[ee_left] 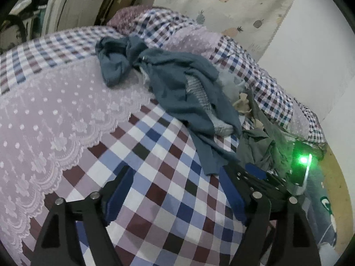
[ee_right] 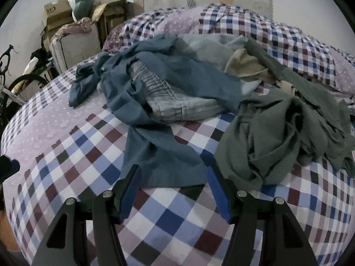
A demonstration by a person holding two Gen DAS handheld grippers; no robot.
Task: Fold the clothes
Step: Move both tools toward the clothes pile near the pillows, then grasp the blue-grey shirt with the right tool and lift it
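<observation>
Between the jaws of the right gripper [ee_right: 174,187], which stand apart, lies the lower edge of a blue garment [ee_right: 159,150]; the blue pads are on each side of the cloth and I cannot see them pressing on it. Beyond the jaws this garment runs up over a striped grey piece [ee_right: 168,102] on the checkered bedcover [ee_right: 173,219]. Just past the right jaw sits a crumpled grey-green garment [ee_right: 277,133], with a beige cloth [ee_right: 244,64] farther behind it.

The left gripper [ee_left: 175,190] has its jaws wide apart with nothing between them, only the bedcover [ee_left: 155,199] below. The blue garment [ee_left: 177,93] lies ahead of its right jaw, its hem end near that fingertip. A green light [ee_left: 304,160] glows beyond the right jaw. A pink lace cloth [ee_left: 55,115] spreads past the left jaw.
</observation>
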